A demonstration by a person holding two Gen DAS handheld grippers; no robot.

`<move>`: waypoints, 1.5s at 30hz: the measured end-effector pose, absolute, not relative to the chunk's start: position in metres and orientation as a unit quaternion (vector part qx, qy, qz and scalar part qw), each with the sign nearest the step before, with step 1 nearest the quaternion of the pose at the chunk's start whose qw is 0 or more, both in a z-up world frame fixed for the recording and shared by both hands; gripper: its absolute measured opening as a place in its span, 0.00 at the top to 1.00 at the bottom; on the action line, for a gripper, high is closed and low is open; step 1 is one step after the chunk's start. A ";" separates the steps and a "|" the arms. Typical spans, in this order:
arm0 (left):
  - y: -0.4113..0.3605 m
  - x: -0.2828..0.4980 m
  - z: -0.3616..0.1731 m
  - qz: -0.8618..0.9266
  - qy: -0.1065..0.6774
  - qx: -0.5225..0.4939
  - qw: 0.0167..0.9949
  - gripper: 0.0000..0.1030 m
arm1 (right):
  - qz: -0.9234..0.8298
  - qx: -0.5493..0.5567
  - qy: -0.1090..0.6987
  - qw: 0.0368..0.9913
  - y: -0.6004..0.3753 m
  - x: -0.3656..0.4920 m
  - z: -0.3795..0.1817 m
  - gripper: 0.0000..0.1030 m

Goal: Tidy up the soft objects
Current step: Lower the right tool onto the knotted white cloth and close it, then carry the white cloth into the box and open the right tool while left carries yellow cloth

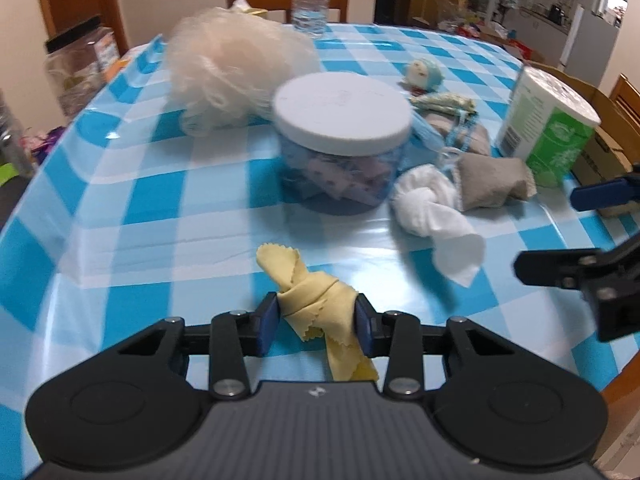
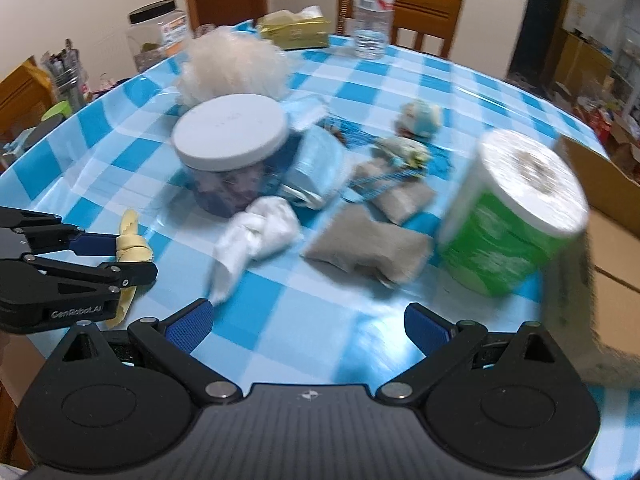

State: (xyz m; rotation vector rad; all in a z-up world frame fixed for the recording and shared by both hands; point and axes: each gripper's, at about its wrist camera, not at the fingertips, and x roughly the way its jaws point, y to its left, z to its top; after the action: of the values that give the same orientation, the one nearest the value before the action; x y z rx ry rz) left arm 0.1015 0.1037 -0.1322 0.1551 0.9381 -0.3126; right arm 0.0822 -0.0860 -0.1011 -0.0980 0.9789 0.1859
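Presently we list one knotted yellow cloth (image 1: 312,292), light, limp and likely to slip, clamped at its knot in our left gripper (image 1: 316,320) over the near checked tablecloth (image 1: 160,200), while our right gripper (image 2: 308,326) hovers with jaws spread, empty.

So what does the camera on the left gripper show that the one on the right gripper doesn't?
Only the left wrist view shows the left gripper head-on, its pads pressing the yellow cloth. Only the right wrist view shows the right gripper wide open with nothing between its pads, plus a yellow tissue box at the far edge. Both show the white-lidded jar, the fluffy white puff, the knotted white cloth and the green-wrapped paper roll.
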 end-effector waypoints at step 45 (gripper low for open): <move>0.063 0.087 -0.050 -0.229 0.464 0.130 0.846 0.63 | 0.147 -0.087 0.474 0.864 -0.099 0.082 -0.056 0.43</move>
State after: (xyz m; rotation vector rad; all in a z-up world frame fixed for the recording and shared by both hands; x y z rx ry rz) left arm 0.0865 0.0630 -0.0502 0.2734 0.9785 -0.4820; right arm 0.0817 -0.0993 -0.0563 -0.1827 0.9942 0.3080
